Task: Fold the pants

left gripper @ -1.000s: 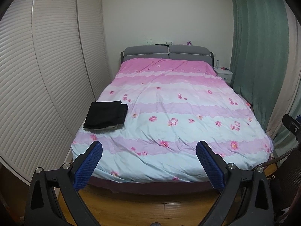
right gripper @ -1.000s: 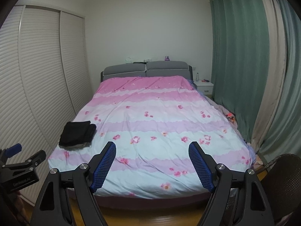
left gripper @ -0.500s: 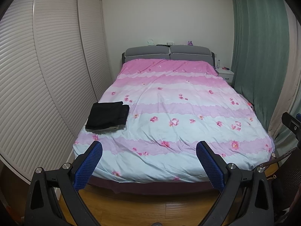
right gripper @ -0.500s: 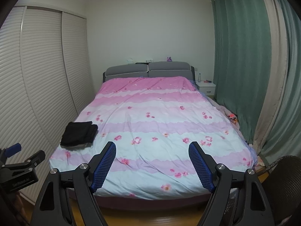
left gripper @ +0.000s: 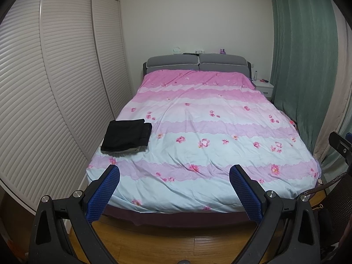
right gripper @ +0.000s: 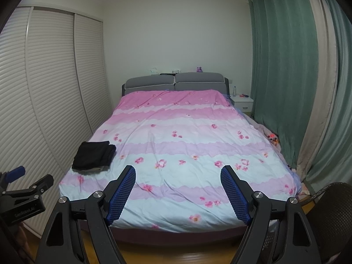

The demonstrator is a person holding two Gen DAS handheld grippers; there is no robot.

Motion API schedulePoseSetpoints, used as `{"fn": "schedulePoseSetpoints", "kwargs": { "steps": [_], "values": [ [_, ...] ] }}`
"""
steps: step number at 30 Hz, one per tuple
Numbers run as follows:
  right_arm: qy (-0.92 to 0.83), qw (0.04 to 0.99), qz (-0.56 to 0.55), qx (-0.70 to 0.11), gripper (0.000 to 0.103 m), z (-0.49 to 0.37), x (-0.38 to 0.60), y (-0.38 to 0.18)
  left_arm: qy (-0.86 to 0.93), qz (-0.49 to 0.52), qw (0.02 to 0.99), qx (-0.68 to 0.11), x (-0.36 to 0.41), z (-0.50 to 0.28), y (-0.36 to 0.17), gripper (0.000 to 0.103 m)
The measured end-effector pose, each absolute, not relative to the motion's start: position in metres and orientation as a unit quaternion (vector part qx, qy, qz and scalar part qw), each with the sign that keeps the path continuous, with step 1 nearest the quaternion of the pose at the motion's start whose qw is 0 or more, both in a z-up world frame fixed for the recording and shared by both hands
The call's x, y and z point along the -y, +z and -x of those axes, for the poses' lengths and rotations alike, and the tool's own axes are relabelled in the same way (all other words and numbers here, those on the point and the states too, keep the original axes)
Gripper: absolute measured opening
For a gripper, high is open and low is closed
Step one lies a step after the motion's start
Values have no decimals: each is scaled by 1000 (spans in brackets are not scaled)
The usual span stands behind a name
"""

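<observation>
Black pants [left gripper: 126, 135] lie folded in a flat rectangle near the left edge of the bed [left gripper: 198, 132], on the pink and blue flowered duvet. They also show in the right wrist view [right gripper: 93, 157]. My left gripper [left gripper: 175, 173] is open and empty, held off the foot of the bed above the wooden floor. My right gripper [right gripper: 178, 173] is open and empty too, also short of the foot of the bed. Both are well away from the pants.
White louvred wardrobe doors [left gripper: 55, 88] run along the left of the bed. Green curtains [left gripper: 303, 66] hang on the right. A white nightstand [left gripper: 264, 88] stands by the grey headboard [left gripper: 198, 62]. A dark chair [right gripper: 330, 211] is at lower right.
Both grippers have tilted slightly upward and drawn back a little, so the bed sits lower in view. The pants have not moved. Both grippers stay open.
</observation>
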State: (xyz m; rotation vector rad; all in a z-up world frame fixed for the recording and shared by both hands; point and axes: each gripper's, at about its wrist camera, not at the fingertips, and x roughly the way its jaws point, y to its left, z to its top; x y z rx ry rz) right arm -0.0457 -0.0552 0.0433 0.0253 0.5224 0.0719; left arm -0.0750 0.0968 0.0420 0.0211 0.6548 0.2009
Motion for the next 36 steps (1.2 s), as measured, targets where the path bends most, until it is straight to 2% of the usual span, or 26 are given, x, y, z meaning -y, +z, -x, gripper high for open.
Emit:
{"fn": "schedulePoseSetpoints", "kwargs": {
  "steps": [36],
  "values": [
    [30, 965, -5, -260, 80, 39, 54, 45, 91, -19, 939, -332, -110, 58, 34, 102]
  ]
}}
